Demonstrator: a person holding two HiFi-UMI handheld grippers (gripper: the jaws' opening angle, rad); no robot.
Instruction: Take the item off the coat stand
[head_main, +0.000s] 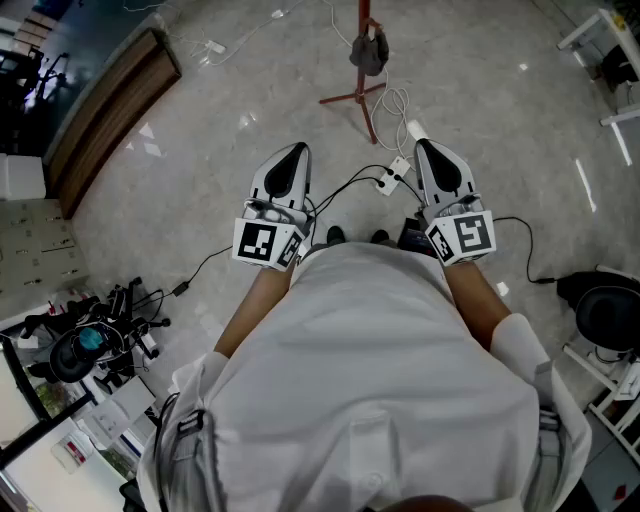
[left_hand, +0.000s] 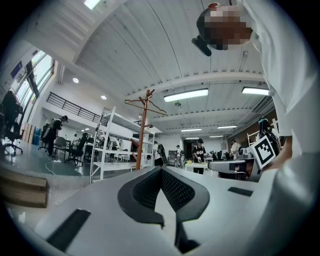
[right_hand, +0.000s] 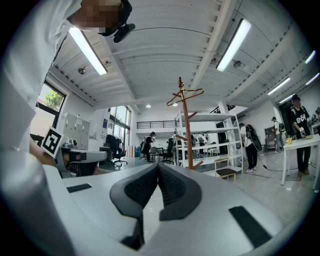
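The coat stand (head_main: 364, 60) has a red pole and red feet and stands on the floor ahead of me. A dark grey item (head_main: 370, 52) hangs near its top. My left gripper (head_main: 296, 152) and right gripper (head_main: 424, 150) are held side by side at waist height, well short of the stand. Both are shut with nothing between the jaws. In the left gripper view, the stand (left_hand: 143, 131) rises beyond the shut left gripper (left_hand: 161, 169) with a thin hanger shape (left_hand: 145, 105) at its top. In the right gripper view, the stand (right_hand: 186, 127) is just right of the shut right gripper (right_hand: 158, 165).
A white power strip (head_main: 398, 172) and loose cables lie on the floor between me and the stand. A wooden bench (head_main: 108, 112) is at the far left and a black chair (head_main: 608, 312) at the right. White shelving (left_hand: 107, 145) and several people stand behind the stand.
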